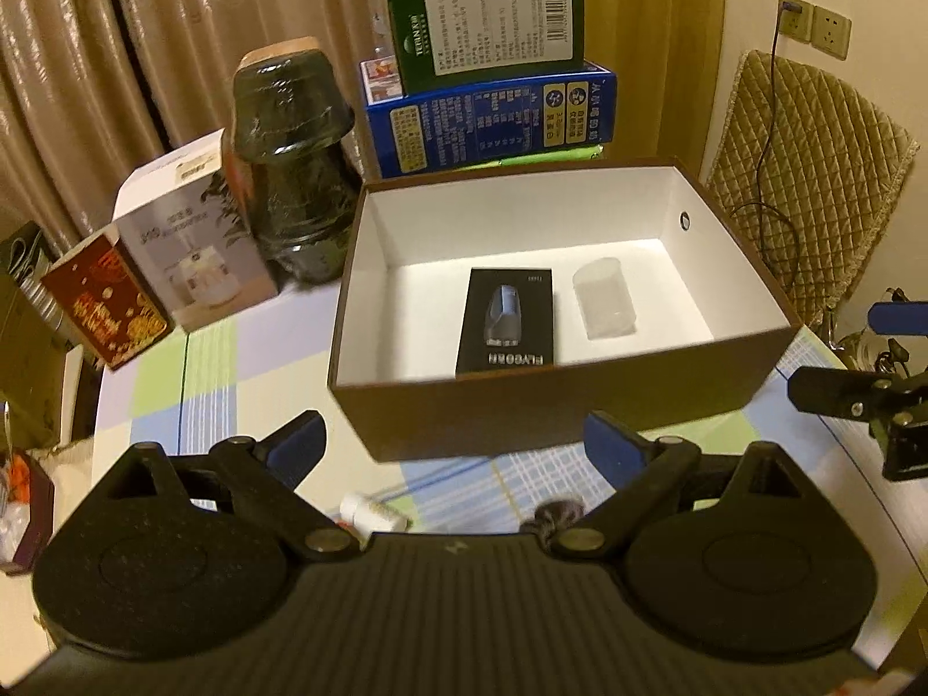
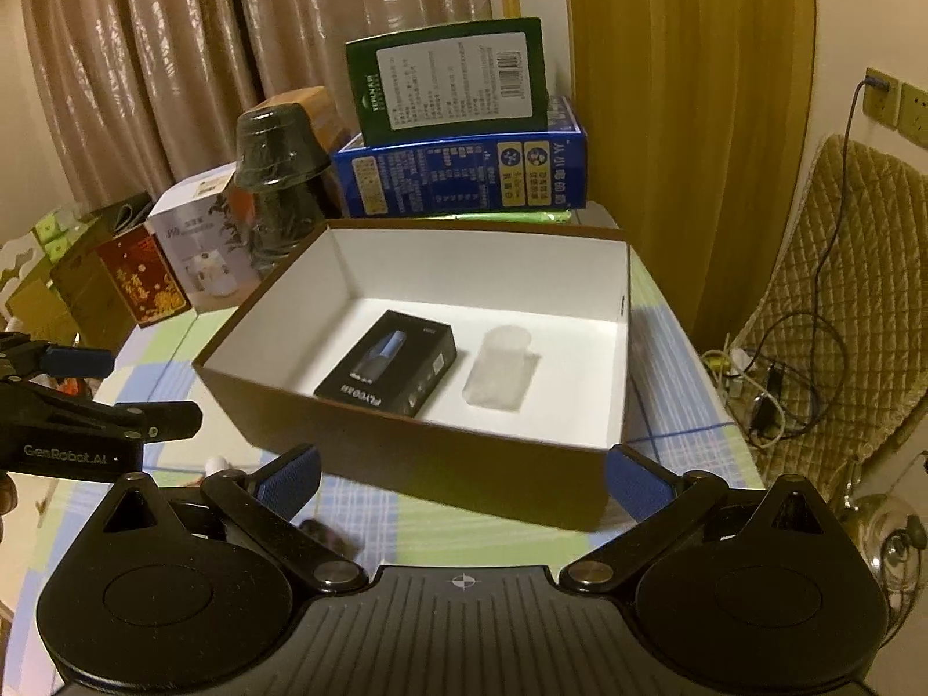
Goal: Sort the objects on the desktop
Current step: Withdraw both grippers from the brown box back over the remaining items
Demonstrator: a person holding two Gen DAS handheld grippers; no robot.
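Observation:
A brown box (image 1: pixel 522 406) (image 2: pixel 417 464) with a white inside stands open on the checked tablecloth. In it lie a black product carton (image 1: pixel 506 322) (image 2: pixel 385 370) and a clear plastic piece (image 1: pixel 603 298) (image 2: pixel 503 368). My left gripper (image 1: pixel 455 446) (image 2: pixel 116 388) hangs open in front of the box's near wall, nothing between its blue pads. My right gripper (image 2: pixel 461 478) (image 1: pixel 858 359) is open too, near the box's front right. On the cloth below the left gripper lie a small white bottle (image 1: pixel 374 513) and a dark furry thing (image 1: pixel 557 513) (image 2: pixel 327 533), both partly hidden.
Behind the box stand a blue carton (image 1: pixel 493 116) with a green carton (image 1: pixel 487 23) on top, a dark wrapped jar (image 1: pixel 296 168), a white carton (image 1: pixel 191 232) and a red carton (image 1: pixel 107 301). A quilted chair (image 1: pixel 812 174) with cables stands at the right. Curtains hang behind.

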